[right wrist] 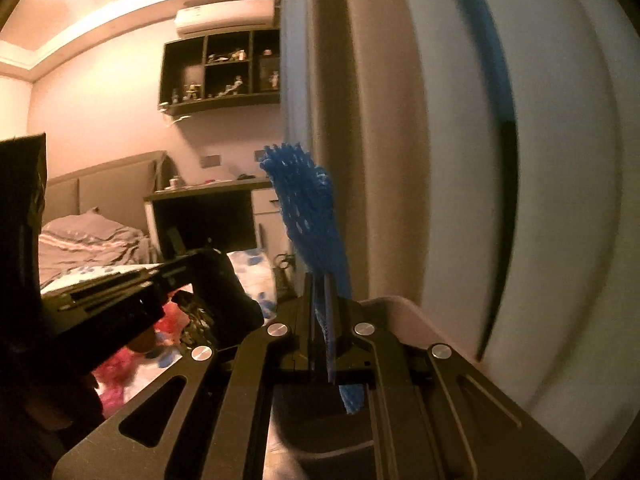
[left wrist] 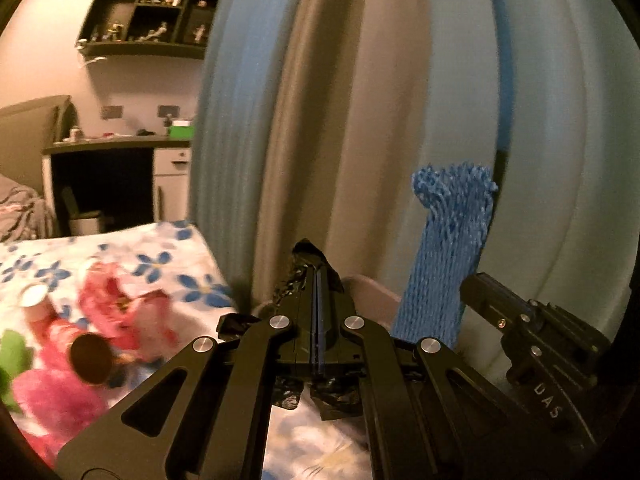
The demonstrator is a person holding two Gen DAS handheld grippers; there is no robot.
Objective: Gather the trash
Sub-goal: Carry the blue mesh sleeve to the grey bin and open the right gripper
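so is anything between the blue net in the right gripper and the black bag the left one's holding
Nothing visible. The right gripper is shut on the blue foam net, held upright, and the left gripper is shut on the black trash bag right beside it. Only open air shows between them. The bag's opening isn't visible.

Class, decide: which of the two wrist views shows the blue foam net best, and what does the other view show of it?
The left wrist view: the blue net shows nearly whole and side-on, frayed top included, standing up from the right gripper. The right wrist view shows the net end-on, its lower part pinched between that gripper's own shut fingers.
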